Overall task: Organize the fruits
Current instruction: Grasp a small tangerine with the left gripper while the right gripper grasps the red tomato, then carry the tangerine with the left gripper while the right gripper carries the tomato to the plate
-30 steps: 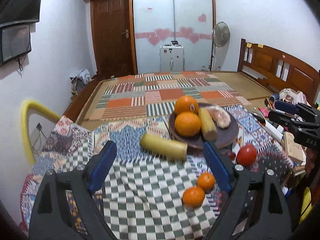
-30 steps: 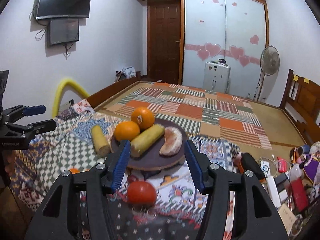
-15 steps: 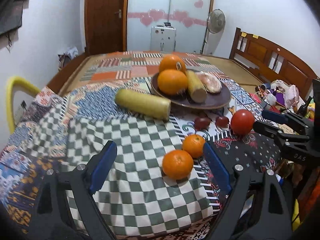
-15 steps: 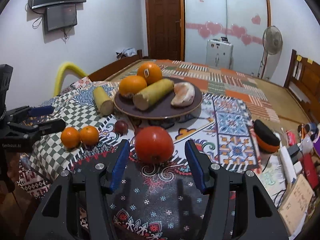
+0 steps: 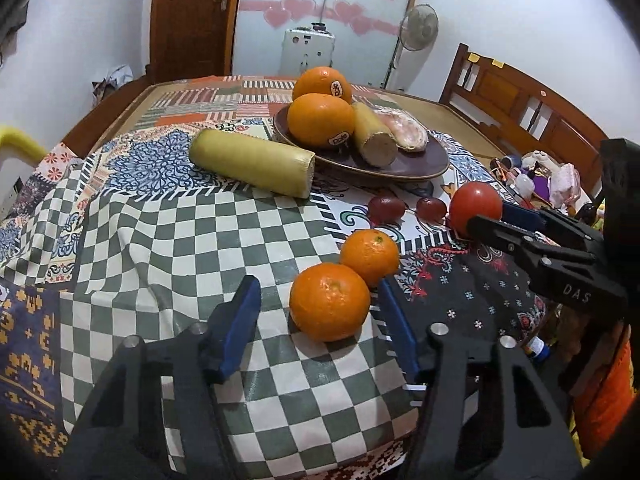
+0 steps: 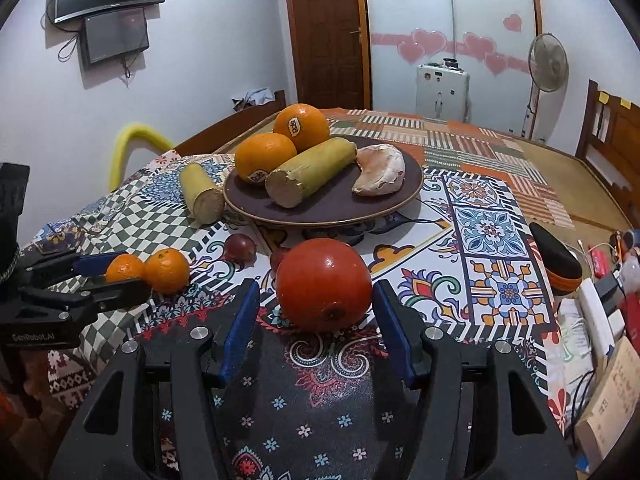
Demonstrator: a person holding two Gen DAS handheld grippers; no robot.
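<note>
My table cloth [image 5: 168,240] is soft and bumpy, so round fruit could roll on it; that is my big worry. The brown plate [image 6: 384,196] sits in the middle and is already full with two big oranges, a yellow stick and a pink piece; if I drop more fruit in fast, something may slide off the rim.

My right gripper [image 6: 316,320] is wide apart with the big red fruit [image 6: 324,284] between its blue pads, which I think are not squeezing yet; if I close too far to one side, the smooth skin could slip and the fruit could bump the two small dark red fruits [image 6: 240,247] just behind it.

My left gripper [image 5: 320,320] is wide apart too, around the near small orange [image 5: 329,301]; the other small orange [image 5: 370,257] touches it, so my right pad could knock that one away.

The big oranges [image 5: 320,120] wear small stickers, too tiny to read for sure; "DAS" shows on my right tool, and "GenRobot.AI" on my left.
</note>
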